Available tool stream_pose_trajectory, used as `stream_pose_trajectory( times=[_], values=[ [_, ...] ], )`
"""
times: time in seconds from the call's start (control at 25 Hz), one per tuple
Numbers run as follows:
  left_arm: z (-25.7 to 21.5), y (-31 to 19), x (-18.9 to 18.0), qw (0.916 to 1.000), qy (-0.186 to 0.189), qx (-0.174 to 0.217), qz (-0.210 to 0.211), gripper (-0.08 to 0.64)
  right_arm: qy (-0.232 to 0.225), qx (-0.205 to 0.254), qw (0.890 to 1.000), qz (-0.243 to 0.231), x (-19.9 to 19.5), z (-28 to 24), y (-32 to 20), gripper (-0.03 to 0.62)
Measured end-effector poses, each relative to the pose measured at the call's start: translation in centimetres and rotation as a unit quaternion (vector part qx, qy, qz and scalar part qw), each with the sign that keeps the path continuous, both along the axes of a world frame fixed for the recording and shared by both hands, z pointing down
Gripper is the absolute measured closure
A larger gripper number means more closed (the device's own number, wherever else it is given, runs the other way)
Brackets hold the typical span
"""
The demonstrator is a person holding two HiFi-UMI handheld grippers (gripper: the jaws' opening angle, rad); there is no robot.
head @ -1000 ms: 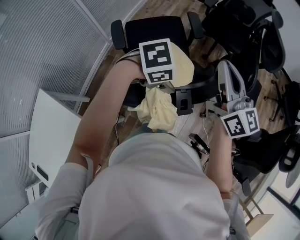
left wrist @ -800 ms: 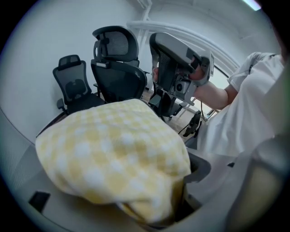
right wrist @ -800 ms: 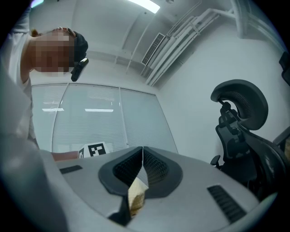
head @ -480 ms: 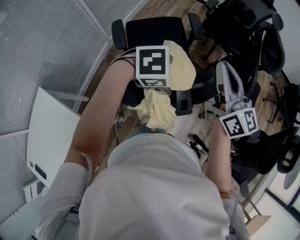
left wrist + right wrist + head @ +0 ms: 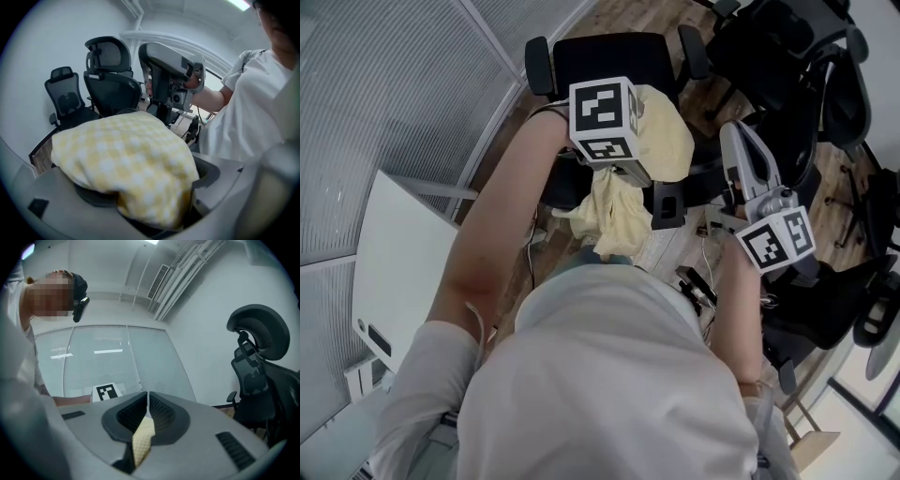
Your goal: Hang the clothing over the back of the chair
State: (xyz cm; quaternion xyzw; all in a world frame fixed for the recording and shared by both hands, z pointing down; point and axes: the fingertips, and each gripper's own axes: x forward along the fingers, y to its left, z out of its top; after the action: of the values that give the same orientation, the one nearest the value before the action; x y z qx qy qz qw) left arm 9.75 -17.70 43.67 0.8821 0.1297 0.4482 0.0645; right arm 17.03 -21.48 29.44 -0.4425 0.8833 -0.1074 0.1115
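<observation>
Left gripper opening over the yellow cloth on the chair back
Its jaws have just been spreading wide, the cloth loose between them and hanging toward us; our right gripper, just beside, pinches a corner, so we judge that side releases next.

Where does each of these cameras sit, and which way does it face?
Head view: on the person's head, facing steeply down: arms, shirt, left gripper, right gripper, yellow cloth over chair back.
Left gripper view: on that gripper, facing the cloth between jaws that have just been opening; shirt shows.
Right gripper view: on that gripper, facing a glass wall; jaws shut on cloth; shirt shows.
Head and left views share the right gripper.
</observation>
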Motion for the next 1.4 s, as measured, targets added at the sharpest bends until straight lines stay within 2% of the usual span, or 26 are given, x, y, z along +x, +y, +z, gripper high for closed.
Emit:
stream_pose_trajectory(
  times=[0.16, 0.28, 0.44, 0.52, 0.72, 0.8, 0.92, 1.12, 1.28, 1.4],
  values=[
    [0.2, -0.4, 0.2, 0.9997, 0.011, 0.012, -0.019, 0.132, 0.014, -0.026, 0.999, -0.042, -2.0, 1.4, 0.1, 0.568],
    [0.2, -0.6, 0.3, 0.9994, 0.009, 0.024, -0.023, 0.124, 0.042, -0.043, 0.996, -0.070, -3.4, 2.6, 0.2, 0.568],
    [0.2, -0.6, 0.2, 0.9994, 0.005, 0.022, -0.026, 0.124, 0.120, -0.051, 0.983, -0.126, -6.9, 4.5, 0.9, 0.551],
    [0.2, -0.6, 0.1, 0.9994, 0.003, 0.025, -0.026, 0.124, 0.156, -0.057, 0.975, -0.144, -8.4, 5.8, 1.0, 0.453],
    [0.1, -0.5, 0.1, 0.9991, 0.000, 0.033, -0.026, 0.124, 0.225, -0.060, 0.963, -0.138, -9.2, 7.5, 0.6, 0.459],
    [0.2, -0.4, 0.0, 0.9992, -0.001, 0.030, -0.027, 0.124, 0.236, -0.058, 0.960, -0.137, -9.1, 7.6, 0.7, 0.515],
    [0.3, -0.2, -0.2, 0.9993, -0.004, 0.022, -0.030, 0.124, 0.240, -0.062, 0.959, -0.139, -9.1, 7.8, 0.9, 0.546],
    [0.0, -0.5, -0.4, 0.9988, 0.004, 0.018, -0.046, 0.124, 0.240, -0.071, 0.959, -0.135, -8.8, 8.0, 0.7, 0.555],
    [-0.5, -0.7, -0.7, 0.9964, 0.016, -0.005, -0.083, 0.126, 0.241, -0.080, 0.958, -0.134, -8.5, 8.1, 0.6, 0.558],
    [-0.8, -0.7, -0.9, 0.9951, 0.027, -0.010, -0.095, 0.126, 0.245, -0.083, 0.957, -0.136, -8.5, 8.2, 0.5, 0.560]
  ],
)
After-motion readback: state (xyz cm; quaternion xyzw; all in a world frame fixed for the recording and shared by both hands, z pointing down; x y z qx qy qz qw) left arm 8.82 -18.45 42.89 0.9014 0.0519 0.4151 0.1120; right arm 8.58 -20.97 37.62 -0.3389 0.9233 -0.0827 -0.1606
